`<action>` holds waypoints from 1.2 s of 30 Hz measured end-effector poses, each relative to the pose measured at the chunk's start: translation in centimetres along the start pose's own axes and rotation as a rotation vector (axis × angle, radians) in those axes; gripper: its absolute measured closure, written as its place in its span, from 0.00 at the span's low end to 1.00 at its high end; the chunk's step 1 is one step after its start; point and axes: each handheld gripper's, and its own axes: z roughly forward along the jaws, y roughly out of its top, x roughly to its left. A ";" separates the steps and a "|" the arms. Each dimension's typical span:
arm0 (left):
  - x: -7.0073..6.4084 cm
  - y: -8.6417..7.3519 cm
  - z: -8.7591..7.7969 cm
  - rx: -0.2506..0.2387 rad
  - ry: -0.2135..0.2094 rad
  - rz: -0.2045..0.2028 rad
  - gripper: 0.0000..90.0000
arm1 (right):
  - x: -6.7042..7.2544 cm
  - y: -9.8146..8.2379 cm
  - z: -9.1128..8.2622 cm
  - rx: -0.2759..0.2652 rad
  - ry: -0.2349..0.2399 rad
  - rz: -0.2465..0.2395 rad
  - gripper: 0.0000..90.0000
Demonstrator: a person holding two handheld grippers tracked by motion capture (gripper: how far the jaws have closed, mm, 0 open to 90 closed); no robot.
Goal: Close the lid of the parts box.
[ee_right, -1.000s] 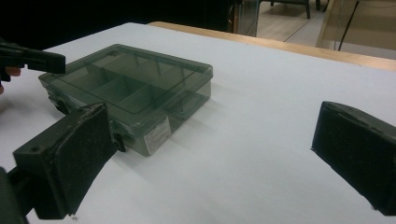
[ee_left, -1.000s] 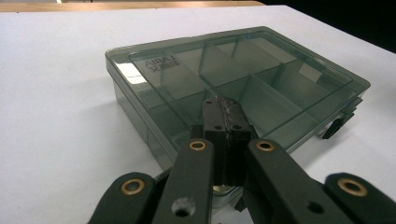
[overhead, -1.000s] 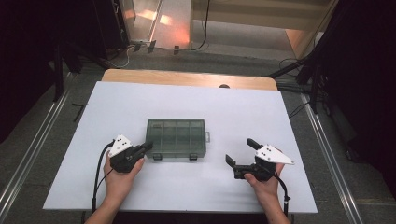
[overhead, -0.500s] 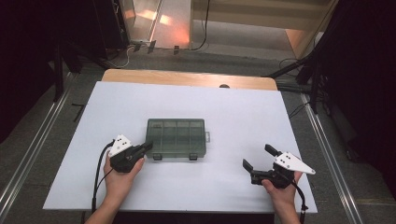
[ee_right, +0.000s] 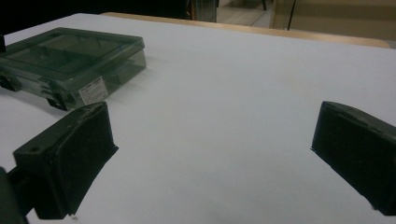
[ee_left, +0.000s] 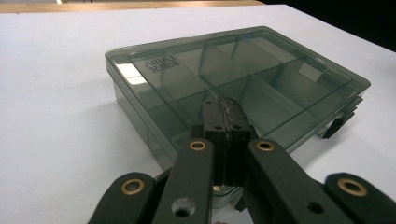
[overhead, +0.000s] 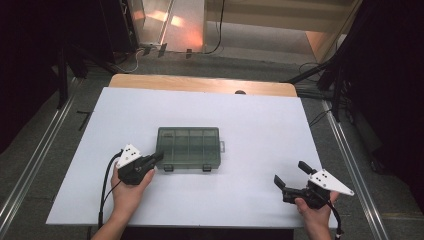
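A smoky green see-through compartment box [overhead: 188, 148] lies closed in the middle of the white table [overhead: 260, 125]. My left gripper [overhead: 158, 157] rests at the box's front left corner, jaws shut with nothing between them. In the left gripper view its tips [ee_left: 223, 112] sit over the lid of the box [ee_left: 261, 79] near that corner; whether they touch it I cannot tell. My right gripper [overhead: 291, 173] is near the table's front right, well clear of the box, jaws open. In the right gripper view the right gripper [ee_right: 212, 149] has bare table between its pads, and the box [ee_right: 70, 60] lies far left.
A wooden strip [overhead: 200, 84] runs along the table's back edge. Metal rails [overhead: 350, 160] lie on the floor at both sides. The box has two black latches [overhead: 168, 168] on its front and a white label [ee_right: 91, 90] on its right end.
My right hand has carried its open gripper to the right and toward the table's front right corner, away from the box. The left gripper and the box have stayed put.
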 end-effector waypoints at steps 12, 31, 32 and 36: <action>-0.1 0.0 0.0 -0.002 0.005 0.009 1.00 | -1.2 -1.0 -1.1 0.013 -0.024 0.026 0.00; 0.3 0.3 -2.2 -0.054 -0.061 0.036 0.49 | -1.3 -1.2 -0.9 0.020 -0.033 0.031 0.00; 0.3 0.3 -2.4 -0.051 -0.058 0.038 0.44 | -1.3 -1.2 -0.9 0.020 -0.033 0.032 0.00; 0.5 0.2 -3.1 -0.053 -0.077 0.034 0.27 | -1.3 -1.2 -1.0 0.016 -0.031 0.029 0.00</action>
